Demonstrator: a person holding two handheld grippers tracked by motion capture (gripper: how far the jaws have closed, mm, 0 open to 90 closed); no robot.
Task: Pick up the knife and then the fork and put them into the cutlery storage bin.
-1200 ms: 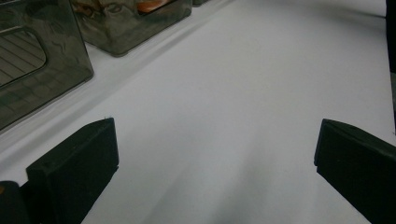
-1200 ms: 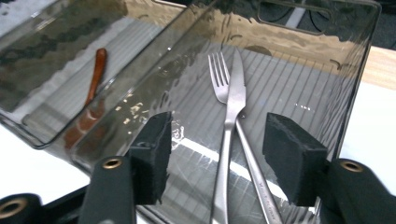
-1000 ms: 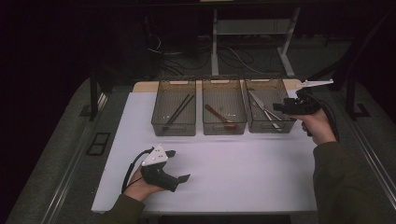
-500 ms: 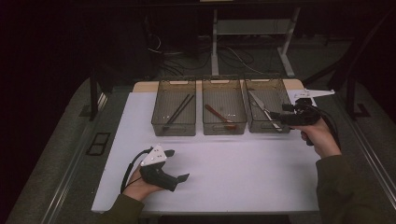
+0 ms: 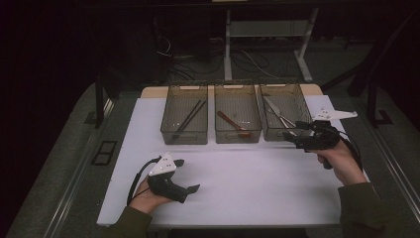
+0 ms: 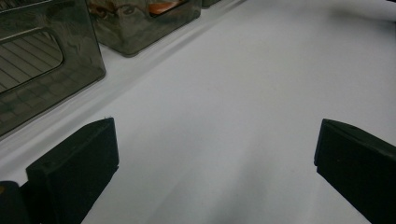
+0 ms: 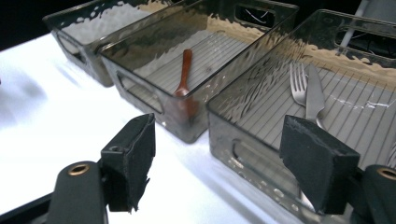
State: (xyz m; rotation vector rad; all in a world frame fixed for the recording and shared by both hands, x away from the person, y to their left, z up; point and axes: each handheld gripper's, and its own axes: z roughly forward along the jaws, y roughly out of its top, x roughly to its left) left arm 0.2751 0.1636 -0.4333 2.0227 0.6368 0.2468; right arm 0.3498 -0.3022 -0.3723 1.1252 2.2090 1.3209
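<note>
Near the table's right edge, right tongs (image 5: 292, 136) held level in a raised hand, pointing toward the left edge, tips just before the right-hand bin (image 5: 283, 118); jaws have just been opening, now wide, nothing between them. Fork (image 7: 297, 80) and knife (image 7: 315, 95) lie in that bin. Toward the near left corner, left tongs (image 5: 187, 176) rest low, wide, empty.

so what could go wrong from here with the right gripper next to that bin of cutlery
The right gripper, its jaws just opened and empty, sits low against the right bin's front wall; pushing on could shove the bin. The fork and knife lie side by side and touching, so a grab might catch both. The left gripper rests open on the table.
</note>
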